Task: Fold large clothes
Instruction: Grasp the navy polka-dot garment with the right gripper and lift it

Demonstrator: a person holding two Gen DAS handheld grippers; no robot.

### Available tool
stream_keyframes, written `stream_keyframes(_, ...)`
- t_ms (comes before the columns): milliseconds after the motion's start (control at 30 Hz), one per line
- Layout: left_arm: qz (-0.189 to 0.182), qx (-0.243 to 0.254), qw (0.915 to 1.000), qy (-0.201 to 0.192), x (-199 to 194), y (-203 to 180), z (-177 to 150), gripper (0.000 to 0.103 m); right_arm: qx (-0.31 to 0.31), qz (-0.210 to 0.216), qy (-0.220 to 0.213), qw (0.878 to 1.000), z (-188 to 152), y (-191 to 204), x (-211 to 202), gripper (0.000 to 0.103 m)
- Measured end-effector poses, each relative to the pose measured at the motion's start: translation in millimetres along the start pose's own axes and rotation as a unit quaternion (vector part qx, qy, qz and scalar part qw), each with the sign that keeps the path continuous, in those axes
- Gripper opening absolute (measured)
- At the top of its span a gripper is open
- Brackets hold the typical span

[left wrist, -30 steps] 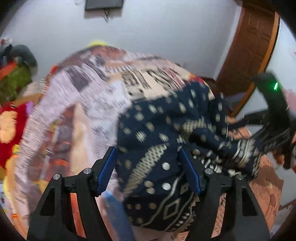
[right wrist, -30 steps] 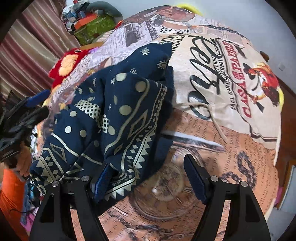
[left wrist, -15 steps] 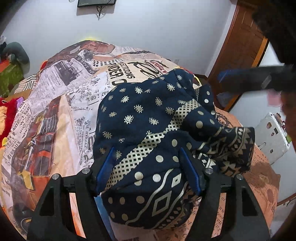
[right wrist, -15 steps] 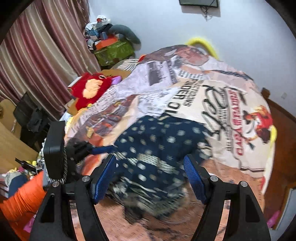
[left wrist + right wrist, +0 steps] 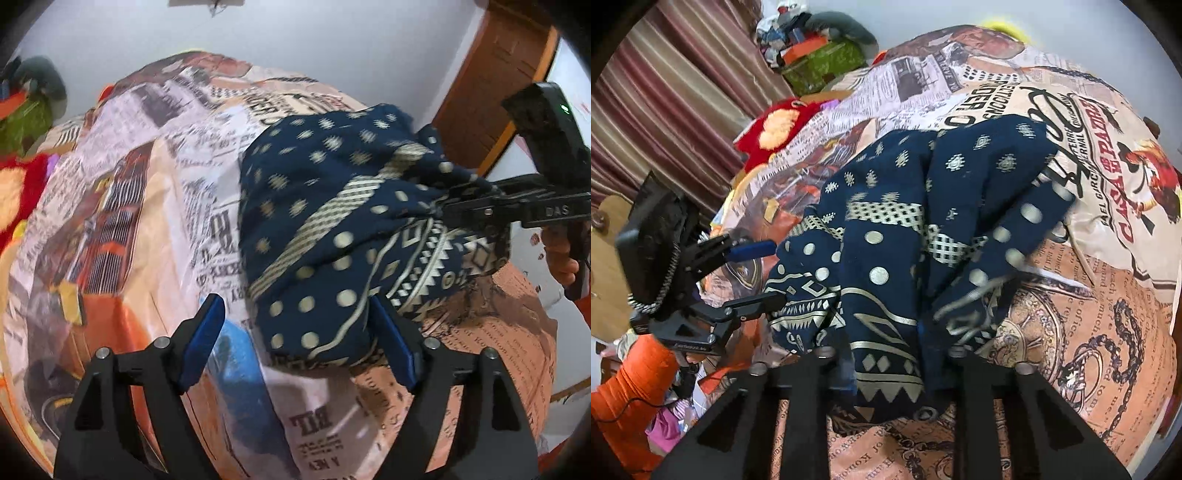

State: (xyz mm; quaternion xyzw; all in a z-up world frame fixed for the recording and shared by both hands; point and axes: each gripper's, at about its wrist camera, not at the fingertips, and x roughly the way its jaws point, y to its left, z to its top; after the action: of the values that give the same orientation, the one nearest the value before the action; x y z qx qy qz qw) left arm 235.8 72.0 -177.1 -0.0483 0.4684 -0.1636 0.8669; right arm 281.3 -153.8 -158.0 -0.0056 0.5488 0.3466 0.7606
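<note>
1. The navy garment point(image 5: 332, 206) with gold dots and bands lies bunched on the bed cover point(image 5: 147, 206) printed like old newspaper, ahead of both pairs of fingers.
2. The left gripper point(image 5: 295, 332) has its jaws opening; the near fold of the cloth sits between the blue pads point(image 5: 203, 339) and hides the upper part of the right-hand pad, but whether it touches either pad is hard to tell.
3. The right gripper point(image 5: 886, 369) is closing on a thick fold of the garment; the cloth drapes over its fingers and covers both pads entirely, so only the black arms show below.
4. From the left wrist view the right gripper's tips are buried in the cloth at its far right edge.
5. From the right wrist view the left gripper point(image 5: 757, 273) stands at the cloth's left edge, jaws apart.
6. An orange sleeve point(image 5: 631, 384) is cut off at the frame's lower left.
7. A red plush toy point(image 5: 775, 125) is partly hidden beyond the bed cover.
</note>
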Motion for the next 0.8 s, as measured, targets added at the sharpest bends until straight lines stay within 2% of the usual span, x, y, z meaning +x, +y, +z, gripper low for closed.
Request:
stream_keyframes(167,0.017,0.001,0.9998,0.006,10,0,-9,0.087,0.004,-0.016,-0.009,1.000,-12,-1,-5,0.013)
stream_keyframes(267,0.012,-0.004,0.9998,0.014,16,2,-13,0.089,0.014,-0.012,-0.013,1.000,-18,-8,-9,0.013)
stream_keyframes(367,0.026,0.006,0.9991,0.032,26,4,-21,0.089,0.032,-0.005,-0.008,0.999,-26,-20,-3,0.013)
stream_keyframes(433,0.030,0.004,0.9984,0.047,30,8,-29,0.088,0.044,0.001,-0.001,0.999,-30,-28,4,0.013)
stream_keyframes(533,0.018,-0.011,0.9983,0.054,24,14,-36,0.077,0.059,0.016,0.006,0.998,-37,-38,11,0.014)
stream_keyframes(567,0.018,-0.010,0.9985,0.050,19,14,-36,0.074,0.062,0.019,0.005,0.998,-38,-39,10,0.017)
stream_keyframes(700,0.009,-0.010,0.9998,0.014,-16,15,-25,0.074,0.065,0.015,0.003,0.998,-39,-40,1,0.032)
stream_keyframes(800,0.006,-0.025,0.9991,-0.032,-45,19,-3,0.074,0.056,0.013,0.004,0.998,-36,-36,-9,0.033)
